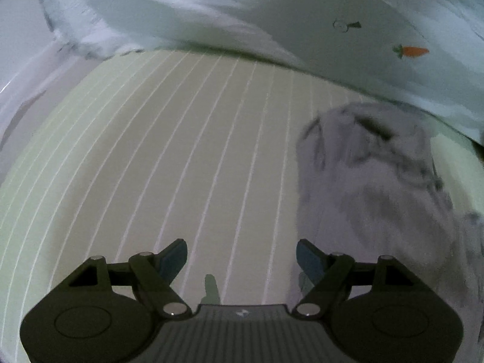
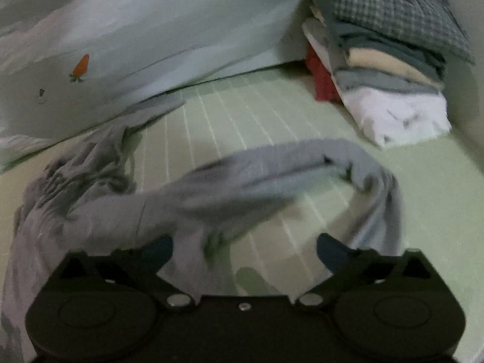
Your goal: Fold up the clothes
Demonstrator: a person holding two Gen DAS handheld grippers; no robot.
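A crumpled grey garment (image 2: 211, 190) lies on the pale green striped mat (image 2: 242, 112), blurred in the right wrist view, with one end curling round to the right. My right gripper (image 2: 244, 249) stands open just above it, grey cloth lying between and under the fingers, not pinched. In the left wrist view the same grey garment (image 1: 375, 187) is bunched at the right. My left gripper (image 1: 242, 258) is open over the bare striped mat (image 1: 181, 151), its right finger (image 1: 308, 260) at the cloth's edge.
A pale blue quilt with a carrot print (image 2: 121, 36) runs along the back of the mat; it also fills the top of the left wrist view as the quilt (image 1: 302, 15). A stack of folded clothes (image 2: 387, 60) stands at the back right, beside a red object (image 2: 320, 81).
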